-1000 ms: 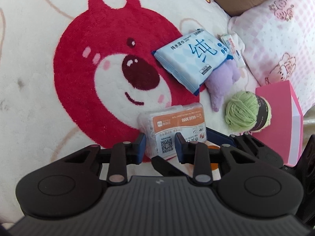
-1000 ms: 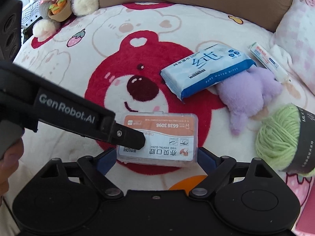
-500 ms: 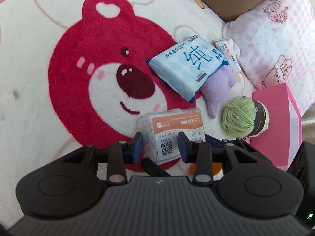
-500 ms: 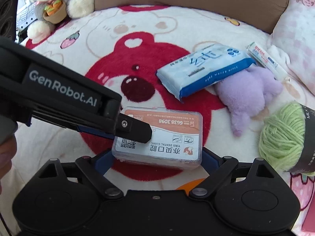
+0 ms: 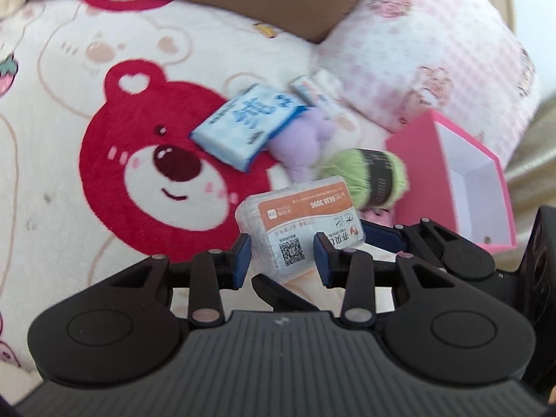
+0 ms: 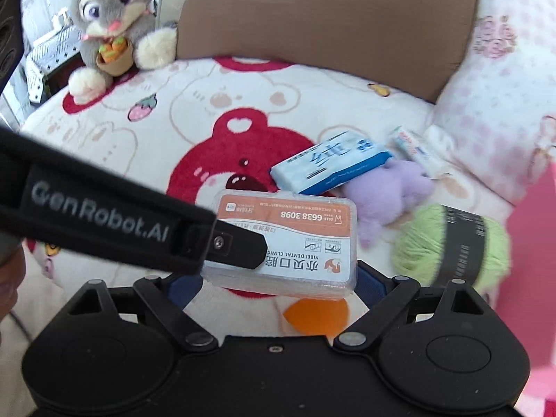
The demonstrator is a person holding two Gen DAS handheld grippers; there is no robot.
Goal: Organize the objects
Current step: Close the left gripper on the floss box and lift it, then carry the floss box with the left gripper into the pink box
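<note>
Nearest in the left wrist view, the left gripper has its two blue-padded fingers closed partway onto the short end of a clear plastic box with an orange-and-white label; the box sits tilted between the pads, lifted off the blanket. The right wrist view shows what the left cannot: the same box from above, with the left gripper's black finger lying across its left end, and the right gripper spread wide beneath it, its blue pads out at either side of the box (whether they touch it I cannot tell). An orange patch on the blanket shows just under the box.

Only the left view looks into the pink box, open with a white inside, standing to the right; the right view catches just its pink edge. Just past the held box lies a green yarn ball with a dark band, then a purple plush with a blue wipes pack resting partly on it, and a small tube beside a pink checked pillow.

Farthest, and only in the right view, a grey rabbit plush sits by a brown cushion.
</note>
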